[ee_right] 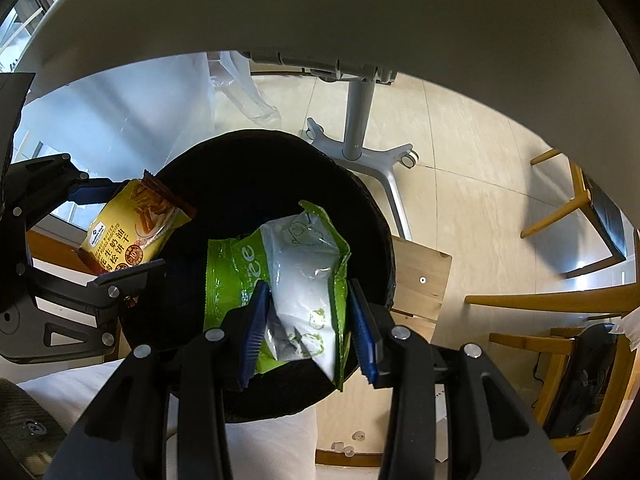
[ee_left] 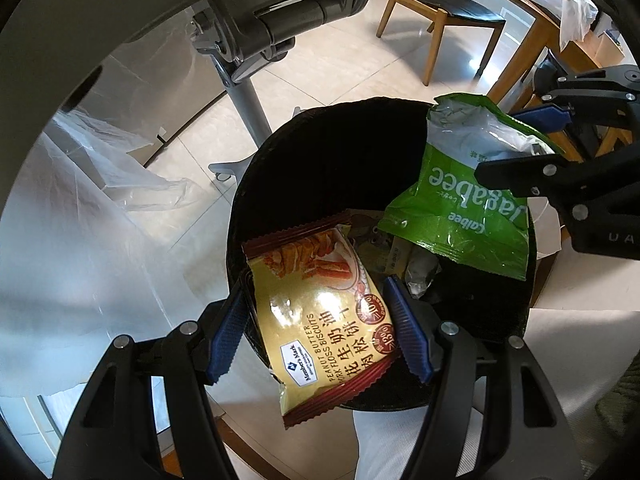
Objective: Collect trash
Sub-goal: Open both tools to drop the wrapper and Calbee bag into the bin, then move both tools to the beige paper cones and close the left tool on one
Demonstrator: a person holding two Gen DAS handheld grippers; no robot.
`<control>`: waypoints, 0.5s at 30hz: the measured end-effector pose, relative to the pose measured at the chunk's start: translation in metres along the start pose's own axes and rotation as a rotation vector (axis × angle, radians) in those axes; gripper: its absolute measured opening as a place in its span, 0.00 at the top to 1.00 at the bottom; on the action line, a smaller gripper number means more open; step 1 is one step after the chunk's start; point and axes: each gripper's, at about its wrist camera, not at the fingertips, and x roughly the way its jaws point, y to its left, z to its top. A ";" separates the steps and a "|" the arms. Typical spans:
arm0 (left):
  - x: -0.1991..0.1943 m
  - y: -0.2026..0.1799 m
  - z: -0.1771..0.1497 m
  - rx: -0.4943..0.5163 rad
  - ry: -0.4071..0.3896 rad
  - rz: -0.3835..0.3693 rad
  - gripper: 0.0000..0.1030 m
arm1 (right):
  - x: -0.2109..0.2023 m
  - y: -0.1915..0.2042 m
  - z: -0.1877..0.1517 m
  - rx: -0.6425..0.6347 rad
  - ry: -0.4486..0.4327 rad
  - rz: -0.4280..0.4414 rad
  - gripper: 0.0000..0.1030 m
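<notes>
Hanging over the black bin, the left tongs are gripping the yellow biscuit packet and the right tongs the green chip bag; both look light, crinkly, slippery, best pinched mid-body.

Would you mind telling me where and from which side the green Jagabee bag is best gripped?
Grip the green Jagabee bag across its crumpled, torn-open end, coming from above, as the right hand-held gripper does now. The empty film flattens there between the pads, and its sealed end hangs towards the black bin.
</notes>
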 end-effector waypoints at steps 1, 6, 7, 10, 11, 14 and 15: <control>-0.001 0.000 0.000 -0.001 -0.005 -0.013 0.34 | -0.001 0.000 0.000 0.001 -0.001 0.001 0.62; -0.001 -0.002 0.002 0.008 -0.011 -0.021 0.20 | -0.003 -0.005 -0.001 0.027 -0.015 0.028 0.50; -0.001 -0.002 0.001 0.009 -0.010 -0.021 0.19 | -0.005 -0.007 -0.001 0.036 -0.021 0.035 0.46; -0.001 0.000 0.000 0.011 0.000 -0.022 0.17 | -0.011 -0.009 -0.002 0.044 -0.027 0.043 0.43; -0.002 0.001 -0.001 0.008 0.005 -0.027 0.17 | -0.015 -0.010 -0.003 0.044 -0.031 0.044 0.42; -0.017 0.007 -0.008 -0.008 -0.002 -0.041 0.17 | -0.039 -0.013 -0.009 0.037 -0.059 0.057 0.42; -0.026 0.009 -0.010 -0.011 -0.013 -0.045 0.17 | -0.052 -0.014 -0.012 0.028 -0.083 0.054 0.42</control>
